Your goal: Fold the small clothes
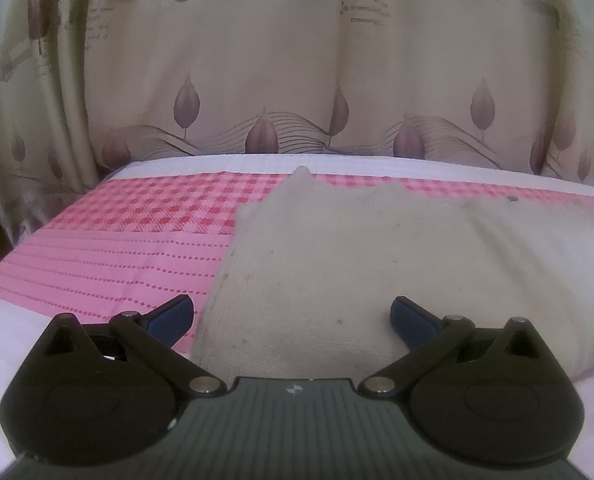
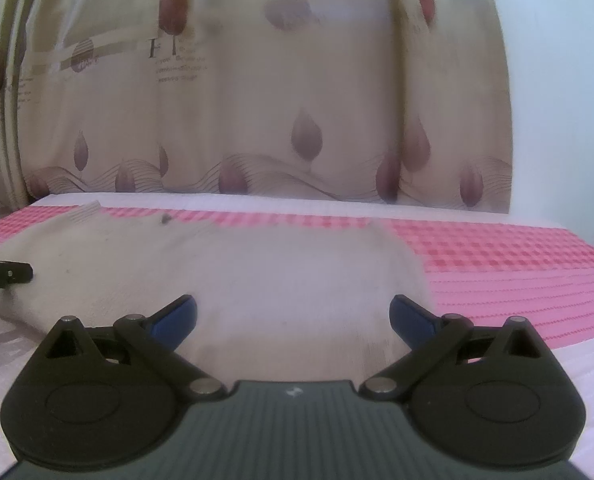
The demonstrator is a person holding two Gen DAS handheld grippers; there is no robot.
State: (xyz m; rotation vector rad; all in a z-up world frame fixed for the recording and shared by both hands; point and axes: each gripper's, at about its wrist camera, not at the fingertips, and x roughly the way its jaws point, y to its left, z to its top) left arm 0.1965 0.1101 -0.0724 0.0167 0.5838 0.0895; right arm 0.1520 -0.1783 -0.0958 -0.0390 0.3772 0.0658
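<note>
Both jaws spread over the beige garment; left gripper visible only from right wrist.

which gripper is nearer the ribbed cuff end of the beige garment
Left. The left gripper hangs over the beige garment on the side where the ribbed cuff lies; the right gripper is over the opposite end.

The curtain bore "love" on a brown disc and a large "Ros" heading (smaller lines beneath were illegible); the right wrist view showed only "F".
</note>
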